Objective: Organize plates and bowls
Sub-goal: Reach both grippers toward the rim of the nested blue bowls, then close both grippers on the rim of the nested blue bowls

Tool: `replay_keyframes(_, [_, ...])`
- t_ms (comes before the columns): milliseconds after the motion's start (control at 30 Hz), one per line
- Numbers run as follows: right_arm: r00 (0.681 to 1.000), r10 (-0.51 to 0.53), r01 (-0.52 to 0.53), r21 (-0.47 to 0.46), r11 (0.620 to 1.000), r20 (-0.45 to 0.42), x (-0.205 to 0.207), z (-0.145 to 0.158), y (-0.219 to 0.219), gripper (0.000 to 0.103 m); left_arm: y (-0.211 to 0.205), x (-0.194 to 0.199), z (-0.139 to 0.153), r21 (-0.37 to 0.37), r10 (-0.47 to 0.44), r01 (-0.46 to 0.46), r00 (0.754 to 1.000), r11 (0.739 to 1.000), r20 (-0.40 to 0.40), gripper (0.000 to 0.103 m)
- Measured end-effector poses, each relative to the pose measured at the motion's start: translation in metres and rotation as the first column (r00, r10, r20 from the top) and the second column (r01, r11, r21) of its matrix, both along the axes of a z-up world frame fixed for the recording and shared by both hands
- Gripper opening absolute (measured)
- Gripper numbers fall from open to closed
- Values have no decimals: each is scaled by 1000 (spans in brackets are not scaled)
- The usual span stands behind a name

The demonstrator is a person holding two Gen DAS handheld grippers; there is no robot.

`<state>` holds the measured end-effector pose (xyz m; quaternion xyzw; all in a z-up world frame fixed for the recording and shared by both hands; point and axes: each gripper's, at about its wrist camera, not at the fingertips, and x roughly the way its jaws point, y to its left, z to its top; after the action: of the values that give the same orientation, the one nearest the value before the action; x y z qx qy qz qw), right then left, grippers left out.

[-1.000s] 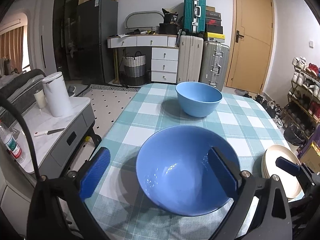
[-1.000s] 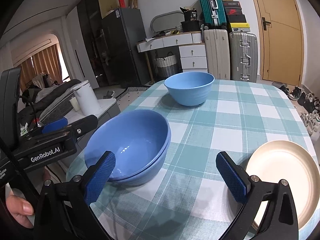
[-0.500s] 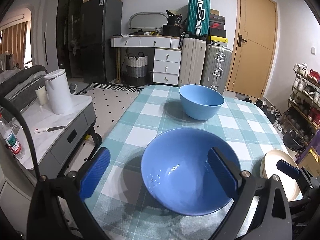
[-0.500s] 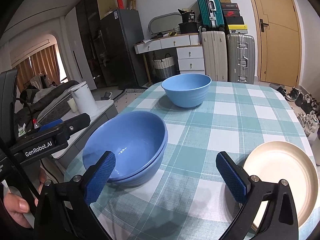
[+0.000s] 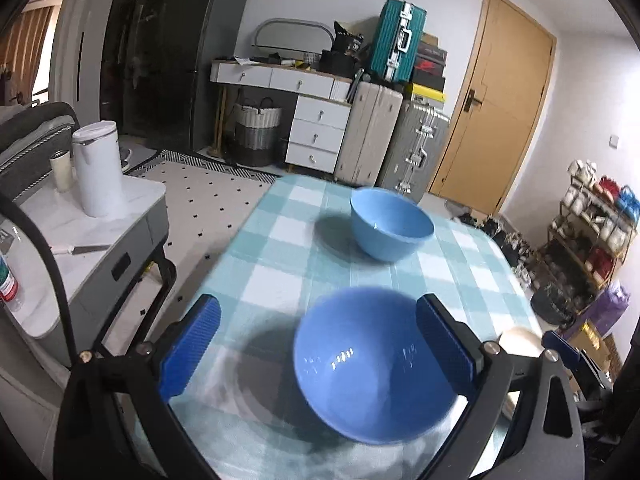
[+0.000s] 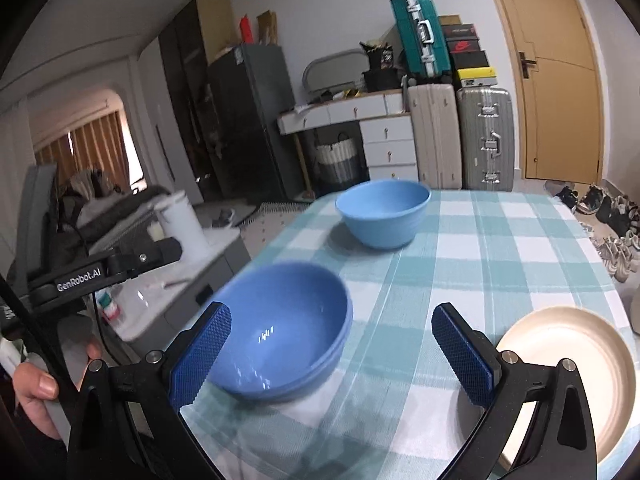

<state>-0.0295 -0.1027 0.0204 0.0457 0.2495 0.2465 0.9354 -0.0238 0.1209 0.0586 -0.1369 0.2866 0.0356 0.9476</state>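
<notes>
Two nested blue bowls (image 5: 372, 368) (image 6: 280, 328) sit near the front of the checked table. A single lighter blue bowl (image 5: 391, 229) (image 6: 382, 213) stands farther back. A cream plate (image 6: 568, 376) lies at the front right; only a sliver of the cream plate (image 5: 518, 338) shows in the left wrist view. My left gripper (image 5: 318, 350) is open above the table, its right finger over the nested bowls' rim. My right gripper (image 6: 332, 354) is open, with the nested bowls behind its left finger and the plate to its right. Neither holds anything.
The table (image 6: 480, 248) wears a teal-and-white checked cloth. A grey side cabinet (image 5: 100, 240) with a white kettle (image 5: 98, 174) stands left of it. Suitcases (image 5: 416, 144), drawers and a door are behind; a shoe rack (image 5: 592, 224) is at the right. A hand (image 6: 36, 388) holds the left gripper.
Both grippers have pulled back and lifted away from the nested bowls, which look smaller and lower now. Both views have tilted and show motion blur. The bowls and plate stay put.
</notes>
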Motion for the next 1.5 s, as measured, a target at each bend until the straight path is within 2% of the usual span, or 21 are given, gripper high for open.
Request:
replay_keyframes(200, [1000,7,-8,56,998,25,18,41,-5,102,28,36,34,-124,-56,50,997,991,-51,99])
replay_keyframes(267, [1000,3,-4,75,997,22,30,56,-7,102,31,47,45,-115,-41,34,998,993,-57,100])
replay_keyframes(367, [1000,2,-1,132,991,-11,52,78,-13,102,34,75,57,-62,11,-19,992,998,-124,100])
replay_keyframes(467, [998,-14,24,194,981,-56,78,95,-21,102,38,103,63,-90,-2,-11,988,996,-152,100])
replay_keyframes(600, [993,-32,59,249,967,-112,116,105,-30,102,34,141,56,-66,-6,-9,975,998,-220,100])
replay_keyframes(667, [988,-2,43,263,964,-156,137,105,-30,102,34,167,45,-67,19,-39,960,997,-280,100])
replay_keyframes(733, [981,36,22,295,955,-190,160,102,-29,102,31,196,30,-39,34,-52,932,998,-361,100])
replay_keyframes(867, [968,-13,89,296,951,-249,200,92,-34,102,27,232,12,34,67,-58,911,998,-406,100])
replay_keyframes(1000, [930,-30,129,249,960,-367,253,70,-32,102,19,266,-8,46,44,-26,892,999,-449,100])
replay_keyframes(1233, [880,-50,151,177,973,-472,322,23,-27,102,-4,319,-41,30,-28,52,853,998,-522,100])
replay_keyframes(1333, [860,-72,173,155,973,-506,345,3,-27,101,-12,335,-52,25,-35,58,842,998,-539,100])
replay_keyframes(1433, [837,-73,174,138,975,-542,366,-18,-25,92,-24,351,-60,58,-41,88,833,994,-552,100])
replay_keyframes(1500, [826,-72,161,112,981,-559,377,-31,-22,82,-28,357,-64,63,-50,102,828,993,-558,99])
